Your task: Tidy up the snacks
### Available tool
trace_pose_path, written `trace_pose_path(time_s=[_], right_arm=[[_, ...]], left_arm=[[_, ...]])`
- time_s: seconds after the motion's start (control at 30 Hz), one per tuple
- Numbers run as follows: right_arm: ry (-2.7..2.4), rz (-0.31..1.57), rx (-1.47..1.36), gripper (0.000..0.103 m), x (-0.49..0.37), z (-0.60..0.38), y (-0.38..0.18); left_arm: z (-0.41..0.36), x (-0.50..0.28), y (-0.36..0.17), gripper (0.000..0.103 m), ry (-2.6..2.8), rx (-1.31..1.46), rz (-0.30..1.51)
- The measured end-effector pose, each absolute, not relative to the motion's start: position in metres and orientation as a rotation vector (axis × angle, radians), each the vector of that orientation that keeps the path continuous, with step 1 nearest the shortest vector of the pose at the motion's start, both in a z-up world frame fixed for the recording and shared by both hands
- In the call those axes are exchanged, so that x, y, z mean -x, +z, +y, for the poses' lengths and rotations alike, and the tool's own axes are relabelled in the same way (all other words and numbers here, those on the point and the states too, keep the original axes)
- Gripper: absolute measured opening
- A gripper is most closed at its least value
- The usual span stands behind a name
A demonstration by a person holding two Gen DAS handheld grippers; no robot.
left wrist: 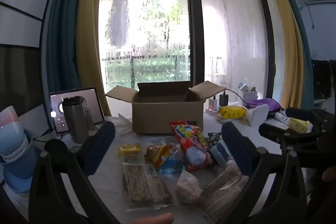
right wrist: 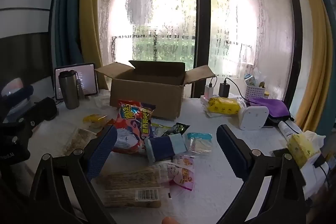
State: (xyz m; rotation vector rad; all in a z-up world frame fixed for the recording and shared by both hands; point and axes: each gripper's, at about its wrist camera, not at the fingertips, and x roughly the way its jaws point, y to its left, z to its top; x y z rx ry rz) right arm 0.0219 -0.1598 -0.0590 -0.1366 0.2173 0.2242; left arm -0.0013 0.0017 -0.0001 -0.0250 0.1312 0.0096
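Left wrist view shows the left hand-held gripper spread wide, its two blue-padded fingers apart and holding nothing, hovering above the snack pile without touching it. Between the fingers lie a red snack bag, a small yellow packet, an orange wafer packet and a clear pack of brown bars toward 6 o'clock. A pink pouch sits at 5 o'clock beside another clear pack.

Right wrist view shows the right hand-held gripper equally wide open and empty, also above the pile. Between its fingers are a dark blue packet, a light blue packet and a barcoded pack of bars at 6 o'clock.

The snacks lie scattered on a white surface. Behind them, at 12 o'clock, an open cardboard box stands with its flaps spread, its inside not visible. At 10 o'clock a steel tumbler stands in front of a tablet. At 2 o'clock are two plugged chargers, a yellow tissue pack, a white device and a purple cloth. A fogged window with yellow and teal curtains fills the background.
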Motion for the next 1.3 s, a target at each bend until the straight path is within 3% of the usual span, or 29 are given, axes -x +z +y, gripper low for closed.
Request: trace_pose_path(time_s=[1.3], right_arm=[[0.248,0.236,0.102,0.098,-0.022,-0.161,-0.061]], left_arm=[[0.0,0.002,0.003,0.102,0.006,0.029,0.158]])
